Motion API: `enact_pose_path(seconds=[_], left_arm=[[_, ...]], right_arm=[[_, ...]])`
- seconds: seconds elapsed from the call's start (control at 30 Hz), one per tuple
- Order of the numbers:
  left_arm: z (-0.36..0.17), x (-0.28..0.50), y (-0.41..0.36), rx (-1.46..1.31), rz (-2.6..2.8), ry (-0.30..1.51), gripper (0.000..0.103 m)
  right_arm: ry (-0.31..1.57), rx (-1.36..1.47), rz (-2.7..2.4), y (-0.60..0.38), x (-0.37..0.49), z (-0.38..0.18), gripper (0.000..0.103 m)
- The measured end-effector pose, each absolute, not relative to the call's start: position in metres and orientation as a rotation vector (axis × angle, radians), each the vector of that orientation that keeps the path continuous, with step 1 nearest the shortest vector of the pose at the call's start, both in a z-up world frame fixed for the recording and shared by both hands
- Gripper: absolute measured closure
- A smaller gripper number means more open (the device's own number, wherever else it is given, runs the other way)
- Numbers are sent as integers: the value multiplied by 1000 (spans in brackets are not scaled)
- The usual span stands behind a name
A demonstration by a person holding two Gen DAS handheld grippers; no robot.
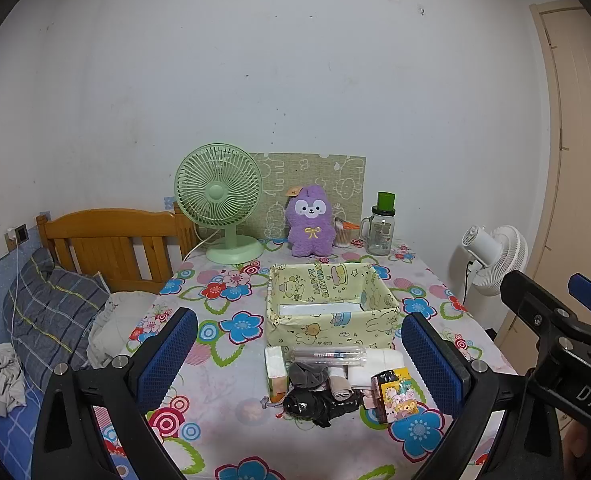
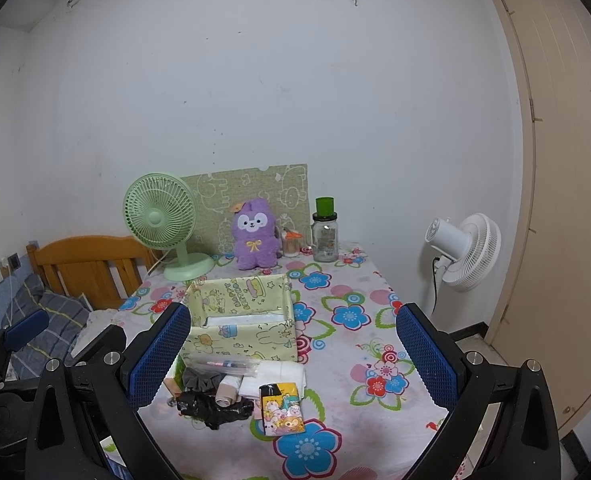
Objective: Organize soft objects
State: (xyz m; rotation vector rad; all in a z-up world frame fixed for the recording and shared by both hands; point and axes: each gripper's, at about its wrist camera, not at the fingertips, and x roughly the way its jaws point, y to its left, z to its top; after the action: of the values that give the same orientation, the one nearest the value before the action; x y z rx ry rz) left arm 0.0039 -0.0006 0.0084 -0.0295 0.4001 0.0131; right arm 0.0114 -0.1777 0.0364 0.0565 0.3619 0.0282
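Nothing looks sorted yet: the box (image 1: 331, 304) in the middle of the desk (image 1: 223, 368) holds only a white liner, and the soft pile (image 1: 323, 384) lies just before it toward the near edge. Left gripper (image 1: 299, 354) and right gripper (image 2: 293, 354) hover above the near edge, both spread wide and holding nothing.

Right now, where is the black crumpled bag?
The black crumpled bag lies at the near end of the small pile in front of the yellow fabric box, left of the cartoon-print packet; in the right wrist view it sits lower-centre.
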Motion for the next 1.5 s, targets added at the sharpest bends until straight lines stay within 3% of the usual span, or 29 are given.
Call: enact_pose_path(seconds=[0.83,1.5], left_arm=[[6,16,-1,-31,2,417,0],[-55,85,7,-69,18,570,9]], right_arm=[[378,61,41,-173,23,32,0],[522,69,86,-162,95,-23,0]])
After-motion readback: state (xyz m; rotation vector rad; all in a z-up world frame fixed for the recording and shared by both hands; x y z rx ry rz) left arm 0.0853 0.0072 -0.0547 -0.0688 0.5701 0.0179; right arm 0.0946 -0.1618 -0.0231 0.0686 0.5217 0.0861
